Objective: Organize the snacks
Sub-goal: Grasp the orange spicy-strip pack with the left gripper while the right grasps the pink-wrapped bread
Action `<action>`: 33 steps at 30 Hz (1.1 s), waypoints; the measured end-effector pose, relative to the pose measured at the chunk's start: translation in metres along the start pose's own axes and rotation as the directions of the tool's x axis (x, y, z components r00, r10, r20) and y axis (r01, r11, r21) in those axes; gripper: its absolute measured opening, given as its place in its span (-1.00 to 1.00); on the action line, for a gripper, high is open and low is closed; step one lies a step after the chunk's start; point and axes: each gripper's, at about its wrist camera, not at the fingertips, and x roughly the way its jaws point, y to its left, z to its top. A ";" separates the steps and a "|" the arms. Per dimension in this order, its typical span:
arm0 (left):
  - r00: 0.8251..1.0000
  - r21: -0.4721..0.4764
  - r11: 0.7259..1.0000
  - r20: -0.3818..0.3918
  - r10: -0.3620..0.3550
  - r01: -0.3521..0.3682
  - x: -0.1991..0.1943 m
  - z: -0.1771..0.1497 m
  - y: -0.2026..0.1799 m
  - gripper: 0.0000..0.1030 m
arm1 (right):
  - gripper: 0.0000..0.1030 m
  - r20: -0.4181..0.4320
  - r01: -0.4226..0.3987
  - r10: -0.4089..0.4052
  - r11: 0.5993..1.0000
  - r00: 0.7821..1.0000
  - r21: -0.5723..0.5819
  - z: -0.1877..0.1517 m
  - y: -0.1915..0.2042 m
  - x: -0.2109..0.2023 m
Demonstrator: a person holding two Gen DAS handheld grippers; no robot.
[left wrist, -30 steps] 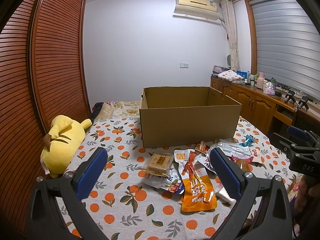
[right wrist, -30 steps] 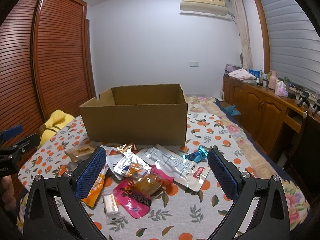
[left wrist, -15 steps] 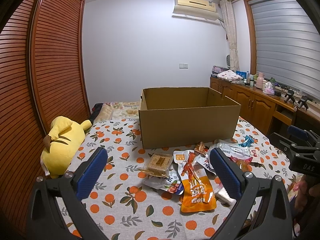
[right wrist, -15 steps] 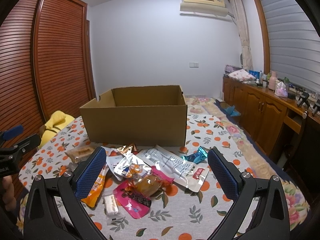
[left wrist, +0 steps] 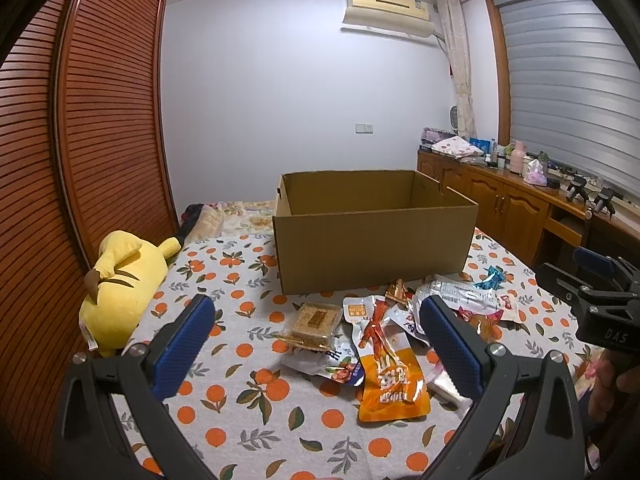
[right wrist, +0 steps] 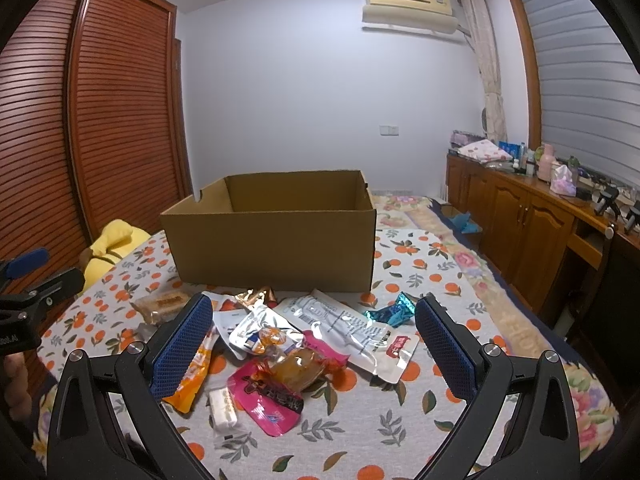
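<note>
An open cardboard box [left wrist: 372,236] [right wrist: 276,240] stands on the orange-print cloth. In front of it lies a loose pile of snack packets: an orange pouch [left wrist: 390,376], a clear-wrapped square cake [left wrist: 316,318], a silver packet [right wrist: 340,326], a pink packet [right wrist: 268,396] and a teal candy [right wrist: 394,310]. My left gripper [left wrist: 316,344] hovers open above the cake and orange pouch, holding nothing. Over the silver and pink packets my right gripper [right wrist: 312,344] is likewise open and holds nothing. Each gripper shows at the edge of the other's view.
A yellow plush toy [left wrist: 120,288] lies at the left edge of the cloth by the slatted wardrobe [left wrist: 80,140]. A wooden cabinet [right wrist: 528,220] with bottles and clutter runs along the right wall. A hand [right wrist: 16,384] holds the left gripper's grip.
Both views have shifted very slightly; the box and snacks lie where they were and both grippers stay open.
</note>
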 end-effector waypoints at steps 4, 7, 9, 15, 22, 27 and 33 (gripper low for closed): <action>0.999 -0.002 1.000 -0.044 -0.024 0.024 0.012 -0.006 0.000 1.00 | 1.00 -0.008 -0.004 0.003 1.000 1.000 -0.006 -0.003 -0.002 0.003; 0.995 -0.005 0.999 -0.083 -0.048 0.048 0.023 -0.013 -0.001 1.00 | 1.00 -0.029 -0.017 0.017 1.000 0.999 -0.008 -0.010 -0.006 0.009; 0.993 -0.004 0.998 -0.105 -0.061 0.061 0.029 -0.018 -0.003 1.00 | 1.00 -0.044 -0.031 0.030 0.999 0.999 -0.013 -0.014 -0.009 0.013; 0.979 0.002 0.995 -0.179 -0.093 0.095 0.051 -0.030 -0.009 0.98 | 0.95 -0.114 -0.099 0.095 0.995 0.989 -0.023 -0.026 -0.018 0.033; 0.958 0.009 0.992 -0.262 -0.119 0.126 0.073 -0.038 -0.014 0.95 | 0.86 -0.204 -0.149 0.134 0.987 0.970 -0.057 -0.032 -0.033 0.062; 0.945 0.002 0.990 -0.297 -0.136 0.143 0.086 -0.040 -0.017 0.94 | 0.77 -0.269 -0.172 0.155 0.984 0.950 -0.042 -0.037 -0.043 0.077; 0.936 -0.003 0.988 -0.320 -0.145 0.152 0.099 -0.041 -0.021 0.93 | 0.54 -0.328 -0.213 0.216 0.976 0.920 0.046 -0.050 -0.038 0.092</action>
